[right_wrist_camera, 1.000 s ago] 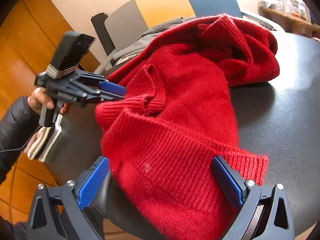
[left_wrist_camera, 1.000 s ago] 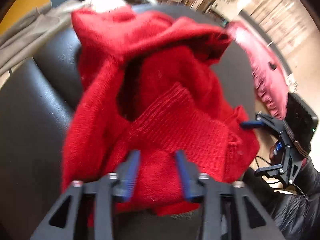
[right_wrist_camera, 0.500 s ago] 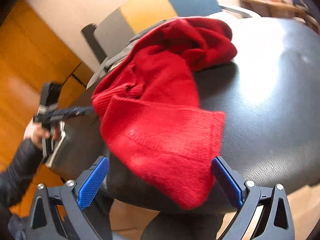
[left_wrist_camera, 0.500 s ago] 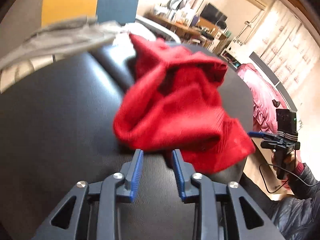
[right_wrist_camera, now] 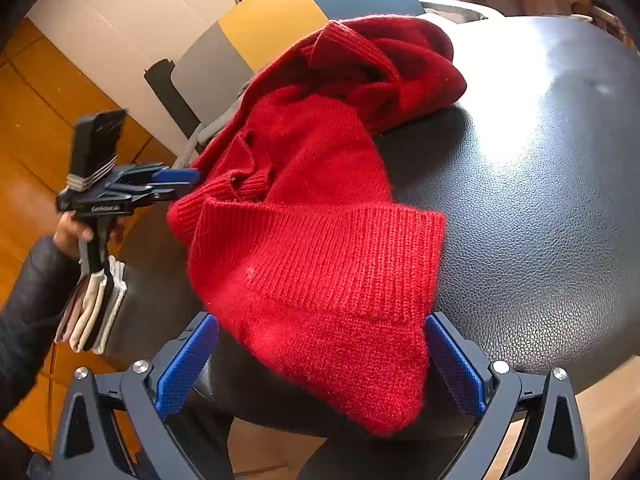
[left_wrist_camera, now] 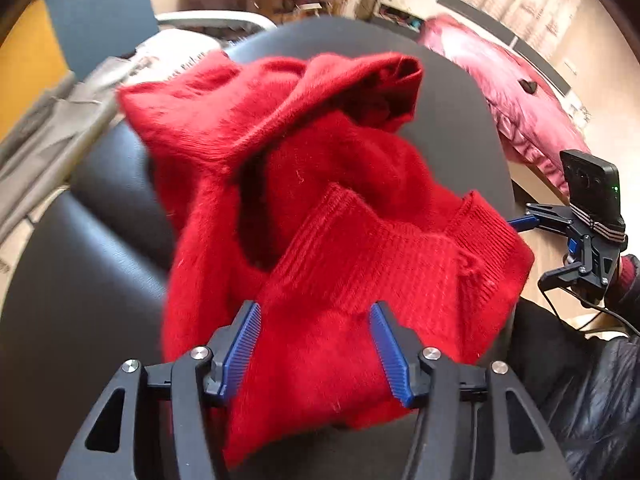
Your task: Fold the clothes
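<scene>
A crumpled red knit sweater (left_wrist_camera: 320,208) lies in a heap on the black leather table (left_wrist_camera: 80,280). Its ribbed hem hangs over the near table edge in the right wrist view (right_wrist_camera: 320,264). My left gripper (left_wrist_camera: 316,344) is open, its blue pads on either side of a sweater fold at the near edge. My right gripper (right_wrist_camera: 320,360) is open wide, with the hanging hem between its fingers. The left gripper also shows in the right wrist view (right_wrist_camera: 176,180), its tips at the sweater's left edge. The right gripper shows in the left wrist view (left_wrist_camera: 520,222).
A grey garment (left_wrist_camera: 52,132) lies at the table's far left. A pink quilted jacket (left_wrist_camera: 508,92) lies beyond the table on the right. A folded stack of cloths (right_wrist_camera: 94,312) sits below the left hand. Chairs and shelves stand behind.
My left gripper pulled back from the sweater, then moved in again and opened wider around a fold. My right gripper stayed open at the hanging hem.
</scene>
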`<control>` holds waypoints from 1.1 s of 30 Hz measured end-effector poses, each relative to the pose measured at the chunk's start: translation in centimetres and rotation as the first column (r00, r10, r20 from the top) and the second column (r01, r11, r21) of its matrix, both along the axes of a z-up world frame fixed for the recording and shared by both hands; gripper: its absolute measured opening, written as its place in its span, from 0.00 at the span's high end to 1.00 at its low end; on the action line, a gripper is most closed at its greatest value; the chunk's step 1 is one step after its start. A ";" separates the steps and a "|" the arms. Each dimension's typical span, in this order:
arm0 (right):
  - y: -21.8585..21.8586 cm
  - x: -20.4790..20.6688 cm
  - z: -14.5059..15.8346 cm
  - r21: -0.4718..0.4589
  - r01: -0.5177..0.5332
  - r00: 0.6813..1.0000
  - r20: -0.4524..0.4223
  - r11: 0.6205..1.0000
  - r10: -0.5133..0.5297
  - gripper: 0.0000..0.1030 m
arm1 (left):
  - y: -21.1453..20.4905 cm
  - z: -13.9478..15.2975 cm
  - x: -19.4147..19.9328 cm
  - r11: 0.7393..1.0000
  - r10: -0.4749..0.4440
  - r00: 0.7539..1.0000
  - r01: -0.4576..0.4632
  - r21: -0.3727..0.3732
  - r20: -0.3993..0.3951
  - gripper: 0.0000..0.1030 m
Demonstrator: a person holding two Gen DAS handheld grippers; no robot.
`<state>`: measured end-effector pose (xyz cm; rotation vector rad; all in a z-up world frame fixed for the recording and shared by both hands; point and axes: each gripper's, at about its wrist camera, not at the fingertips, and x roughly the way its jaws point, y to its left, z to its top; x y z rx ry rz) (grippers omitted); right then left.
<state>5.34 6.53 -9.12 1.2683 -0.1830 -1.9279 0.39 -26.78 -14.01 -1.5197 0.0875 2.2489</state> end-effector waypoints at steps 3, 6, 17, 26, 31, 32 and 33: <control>0.2 -0.2 -0.2 -0.009 -0.006 1.000 0.009 1.000 0.006 0.00 | -0.7 -0.1 0.6 0.998 0.045 0.999 -0.045 0.040 0.005 0.40; 0.2 -0.3 -0.3 -0.016 -0.010 1.000 0.014 1.000 0.011 0.00 | -1.4 -0.3 1.3 0.993 0.089 0.996 -0.090 0.080 0.011 0.44; -1.6 -0.3 0.1 0.037 -0.033 0.999 0.004 0.999 0.033 0.00 | -4.7 0.1 6.0 0.934 0.278 0.961 -0.270 0.235 -0.001 0.92; -4.3 2.6 2.2 0.076 -0.117 0.987 -0.103 0.990 0.124 0.32 | -7.0 -1.6 17.2 0.852 0.454 0.891 -0.425 0.305 -0.027 0.92; -7.7 5.9 1.7 0.172 -0.307 0.939 -0.105 0.936 0.328 0.32 | -7.8 -3.9 21.3 0.788 0.552 0.834 -0.527 0.317 0.012 0.93; -8.3 6.8 1.2 0.216 -0.340 0.923 -0.110 0.915 0.369 0.32 | -8.0 -4.4 22.1 0.774 0.571 0.821 -0.546 0.319 0.020 0.93; -8.7 7.7 0.7 0.277 -0.367 0.900 -0.135 0.888 0.414 0.31 | -8.2 -4.9 22.9 0.760 0.589 0.808 -0.565 0.321 0.028 0.93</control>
